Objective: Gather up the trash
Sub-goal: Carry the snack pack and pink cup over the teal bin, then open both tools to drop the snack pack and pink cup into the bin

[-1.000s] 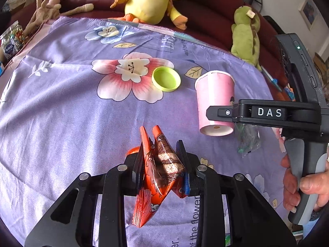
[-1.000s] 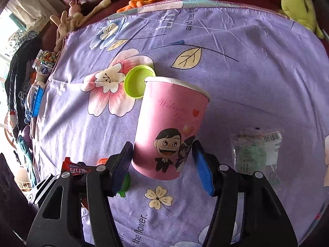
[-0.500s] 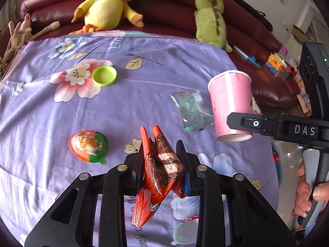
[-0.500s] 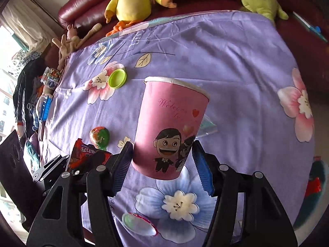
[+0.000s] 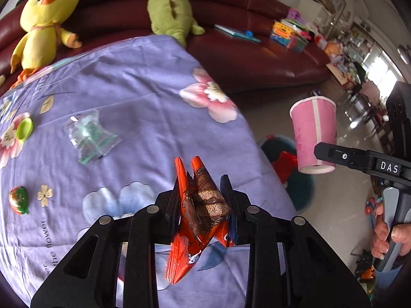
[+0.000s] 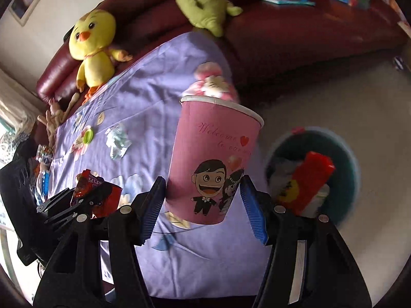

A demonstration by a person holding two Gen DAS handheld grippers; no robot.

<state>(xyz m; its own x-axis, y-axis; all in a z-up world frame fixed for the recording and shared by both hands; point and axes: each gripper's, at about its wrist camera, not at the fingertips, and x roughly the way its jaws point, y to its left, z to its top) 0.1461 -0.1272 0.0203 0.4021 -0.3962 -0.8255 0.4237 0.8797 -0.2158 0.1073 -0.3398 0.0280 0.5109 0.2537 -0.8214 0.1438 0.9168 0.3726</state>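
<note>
My left gripper (image 5: 201, 201) is shut on a crumpled red snack wrapper (image 5: 197, 215) and holds it above the right edge of the purple flowered cloth (image 5: 128, 97). My right gripper (image 6: 203, 200) is shut on a pink paper cup (image 6: 213, 159) with a cartoon couple, upright; in the left wrist view the cup (image 5: 313, 133) hangs over the floor beyond the cloth. A dark round bin (image 6: 341, 154) on the floor holds a red packet (image 6: 308, 179); in the left wrist view the bin (image 5: 303, 187) lies below the cup. A clear plastic wrapper (image 5: 90, 136), green lid (image 5: 25, 129) and egg-shaped toy (image 5: 19, 199) lie on the cloth.
A maroon sofa (image 5: 244, 51) curves behind the cloth, with a yellow chick plush (image 5: 41, 18) and a green plush (image 5: 169, 5) on it. Books and toys (image 5: 290, 33) sit on the sofa's right part. A hand (image 5: 385, 233) grips the right tool's handle.
Both grippers have swung right with their loads, from over the middle of the cloth to its right edge and the floor. The bin has come into view. Neither grip has altered.
</note>
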